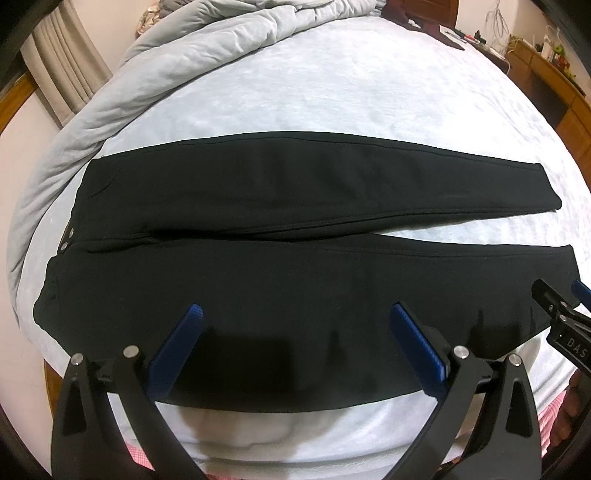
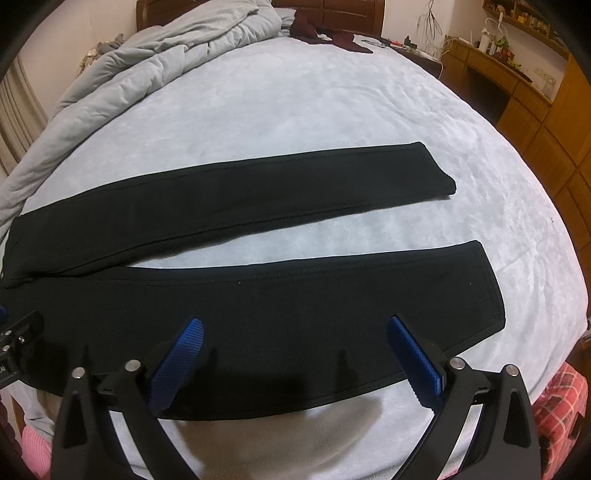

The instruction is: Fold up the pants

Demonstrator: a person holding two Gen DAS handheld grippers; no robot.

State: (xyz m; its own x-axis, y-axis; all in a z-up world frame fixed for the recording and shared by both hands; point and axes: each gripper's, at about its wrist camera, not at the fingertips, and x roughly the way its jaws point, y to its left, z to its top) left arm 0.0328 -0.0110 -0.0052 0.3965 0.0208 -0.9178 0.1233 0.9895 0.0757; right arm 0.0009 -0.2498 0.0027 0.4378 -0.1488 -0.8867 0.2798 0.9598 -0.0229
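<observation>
Black pants [image 1: 280, 229] lie flat on the bed, waistband with metal snaps [image 1: 68, 238] at the left, both legs running right with a gap between them. In the right wrist view the pants [image 2: 258, 295] show both leg ends, the cuff of the near leg [image 2: 487, 280] at the right. My left gripper [image 1: 295, 321] is open, its blue pads over the near leg's upper part. My right gripper [image 2: 295, 336] is open over the near leg's lower part; it also shows in the left wrist view [image 1: 565, 306] at the right edge.
The bed [image 1: 332, 96] has a pale blue sheet. A rumpled grey duvet [image 1: 129, 88] lies along the far left side. Dark red clothing [image 2: 332, 33] lies near the headboard. A wooden desk and cabinets [image 2: 535, 103] stand at the right.
</observation>
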